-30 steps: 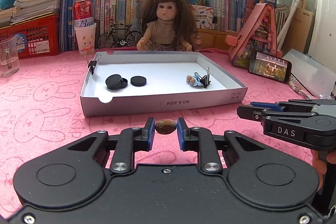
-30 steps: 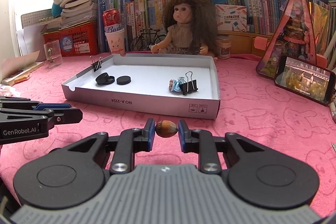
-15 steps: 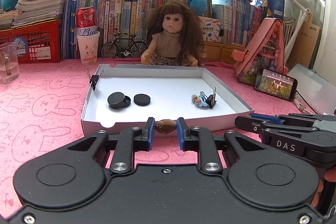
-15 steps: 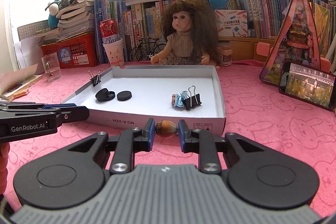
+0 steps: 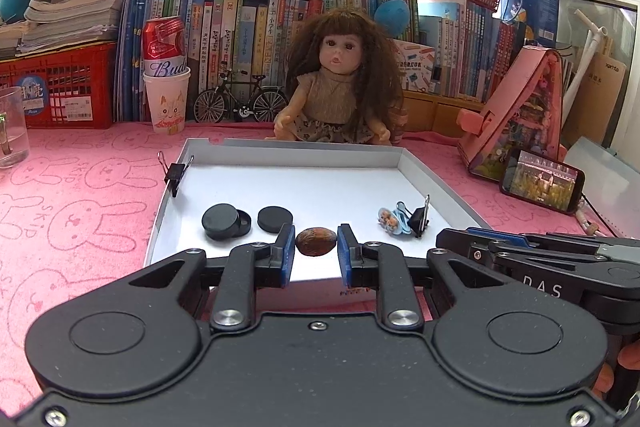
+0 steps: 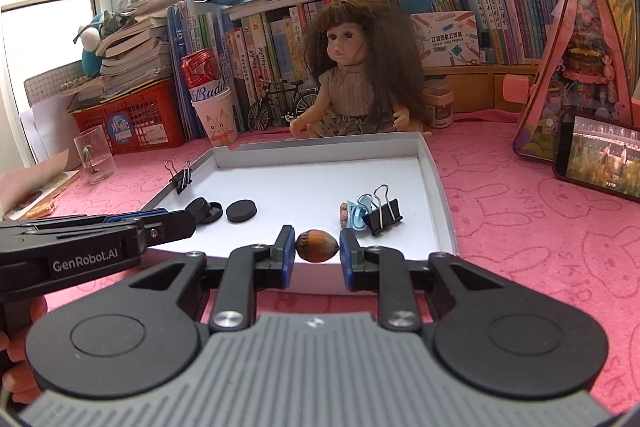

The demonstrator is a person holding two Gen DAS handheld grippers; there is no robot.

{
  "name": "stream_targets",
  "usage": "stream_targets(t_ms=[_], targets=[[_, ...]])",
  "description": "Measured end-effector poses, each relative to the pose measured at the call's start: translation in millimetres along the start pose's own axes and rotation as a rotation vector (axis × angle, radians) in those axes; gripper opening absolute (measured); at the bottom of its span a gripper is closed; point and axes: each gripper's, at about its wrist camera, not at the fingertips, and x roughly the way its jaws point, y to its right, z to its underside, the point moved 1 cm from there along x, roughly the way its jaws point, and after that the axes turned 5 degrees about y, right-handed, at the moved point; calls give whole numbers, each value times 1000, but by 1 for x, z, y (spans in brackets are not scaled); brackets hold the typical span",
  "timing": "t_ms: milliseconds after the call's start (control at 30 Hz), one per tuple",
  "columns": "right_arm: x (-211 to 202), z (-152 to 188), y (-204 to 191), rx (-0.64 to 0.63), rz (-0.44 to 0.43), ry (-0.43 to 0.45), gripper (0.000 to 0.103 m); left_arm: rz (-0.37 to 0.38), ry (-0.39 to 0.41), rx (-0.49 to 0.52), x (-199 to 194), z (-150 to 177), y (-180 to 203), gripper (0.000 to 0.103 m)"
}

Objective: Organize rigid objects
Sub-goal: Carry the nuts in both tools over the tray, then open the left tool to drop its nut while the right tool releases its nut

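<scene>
My left gripper [image 5: 316,247] is shut on a brown nut [image 5: 315,242], held over the near edge of the white cardboard tray [image 5: 292,151]. My right gripper [image 6: 317,246] is shut on a brown acorn-like nut [image 6: 317,245], also above the tray's [image 6: 438,187] front edge. Inside the tray lie black round discs [image 5: 226,221] [image 6: 241,210], a black binder clip with blue and patterned clips [image 5: 404,221] [image 6: 378,211], and another black binder clip [image 5: 176,171] [image 6: 182,175] clamped on the left wall. Each gripper shows at the side of the other's view.
A doll [image 5: 340,83] sits just behind the tray, before a row of books and plush toys. A paper cup with a red can [image 5: 166,95] and a glass [image 5: 12,127] stand left. A phone [image 5: 540,181] and pink toy house [image 5: 516,119] stand right on the pink cloth.
Both grippers have moved forward with their nuts, from the pink cloth in front of the tray to over its near edge. The tray now looks closer and larger.
</scene>
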Motion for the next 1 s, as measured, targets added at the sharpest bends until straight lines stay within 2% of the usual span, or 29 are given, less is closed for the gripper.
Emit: stream_targets(t_ms=[500,667,1000], targets=[[52,-17,21,198,-21,-110,28,20,-87,-103,64,-9,-13,21],[71,-26,31,264,-30,-155,28,11,-116,-97,86,-14,-12,21],[98,-27,32,281,-7,-220,28,-12,-175,-78,112,-16,-14,21]])
